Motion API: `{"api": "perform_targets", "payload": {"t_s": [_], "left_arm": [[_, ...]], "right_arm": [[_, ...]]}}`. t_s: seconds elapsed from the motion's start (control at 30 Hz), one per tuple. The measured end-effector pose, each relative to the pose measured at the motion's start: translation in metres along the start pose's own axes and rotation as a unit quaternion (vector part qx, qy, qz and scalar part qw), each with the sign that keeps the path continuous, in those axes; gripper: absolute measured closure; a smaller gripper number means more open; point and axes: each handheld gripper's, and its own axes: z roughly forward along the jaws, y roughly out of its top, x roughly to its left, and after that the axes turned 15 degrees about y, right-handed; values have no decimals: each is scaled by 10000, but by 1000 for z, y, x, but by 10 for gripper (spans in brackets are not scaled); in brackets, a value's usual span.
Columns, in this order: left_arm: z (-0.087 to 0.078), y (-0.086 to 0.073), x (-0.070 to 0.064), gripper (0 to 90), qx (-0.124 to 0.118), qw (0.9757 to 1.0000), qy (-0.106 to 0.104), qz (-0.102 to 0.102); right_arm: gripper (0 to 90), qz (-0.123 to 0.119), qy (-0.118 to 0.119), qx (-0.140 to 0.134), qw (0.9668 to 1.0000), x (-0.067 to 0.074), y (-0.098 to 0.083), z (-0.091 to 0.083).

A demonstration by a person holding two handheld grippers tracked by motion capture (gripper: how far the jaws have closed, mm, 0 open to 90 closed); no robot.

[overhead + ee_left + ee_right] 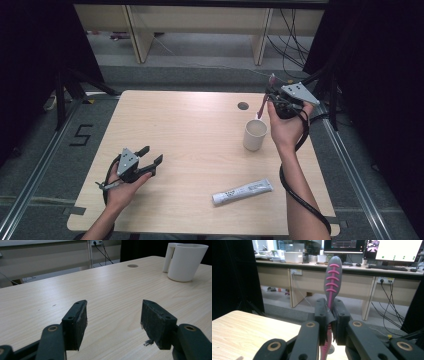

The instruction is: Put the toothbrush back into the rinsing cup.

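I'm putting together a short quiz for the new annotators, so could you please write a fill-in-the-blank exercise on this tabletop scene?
1. The right gripper is shut on a pink and grey ____.
2. The white cup on the table stands ____.
3. The left gripper has its jaws ____, with nothing between them.
4. The white tube lies on the table near the person's ____ forearm.

Missing words: toothbrush; upright; open; right

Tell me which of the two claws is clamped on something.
The right claw, raised beside the white cup, is shut on the pink toothbrush. The left claw rests open on the table, holding nothing.
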Motion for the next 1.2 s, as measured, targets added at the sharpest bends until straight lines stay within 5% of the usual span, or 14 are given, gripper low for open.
{"api": "perform_targets", "payload": {"t_s": [1.2], "left_arm": [[1,0,0,375,-1,10000,-24,0]], "right_arm": [[844,-49,-212,-16,9998,-13,-4,26]]}}
